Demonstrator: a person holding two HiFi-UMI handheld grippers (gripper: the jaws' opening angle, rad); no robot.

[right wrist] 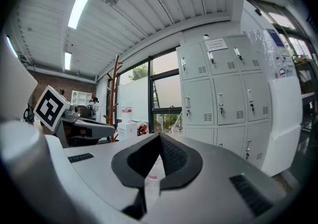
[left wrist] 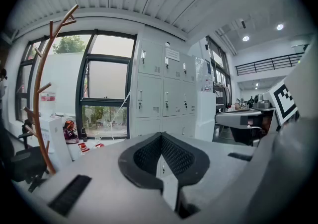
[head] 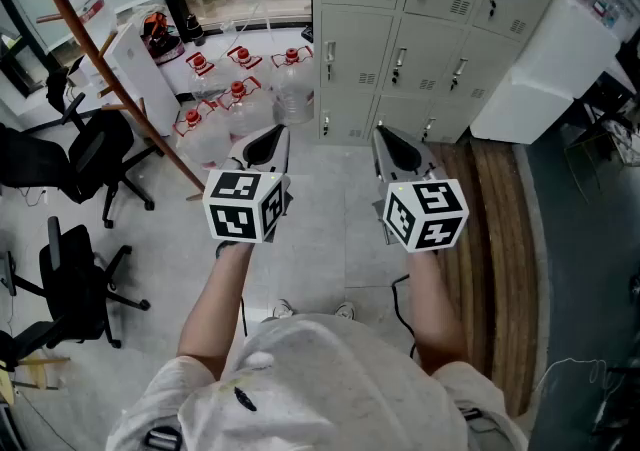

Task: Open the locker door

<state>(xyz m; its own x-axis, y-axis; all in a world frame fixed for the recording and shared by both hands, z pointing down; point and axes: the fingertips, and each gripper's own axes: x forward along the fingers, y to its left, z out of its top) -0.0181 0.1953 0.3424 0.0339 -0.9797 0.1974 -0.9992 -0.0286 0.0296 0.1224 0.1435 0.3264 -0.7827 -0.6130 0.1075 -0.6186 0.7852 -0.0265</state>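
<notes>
Two hand-held grippers: left hand-held gripper [head: 272,142] pressed together, empty; right hand-held gripper [head: 392,144] likewise. Nine locker doors [head: 427,51], all closed.

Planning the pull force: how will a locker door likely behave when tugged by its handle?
The locker door looks like thin painted sheet metal, so it is probably light and stiff, swinging on hinges rather than flexing. Its handle is small, narrow and smooth-looking, so a grip may slip. The door sits flush shut, so expect some initial resistance.
</notes>
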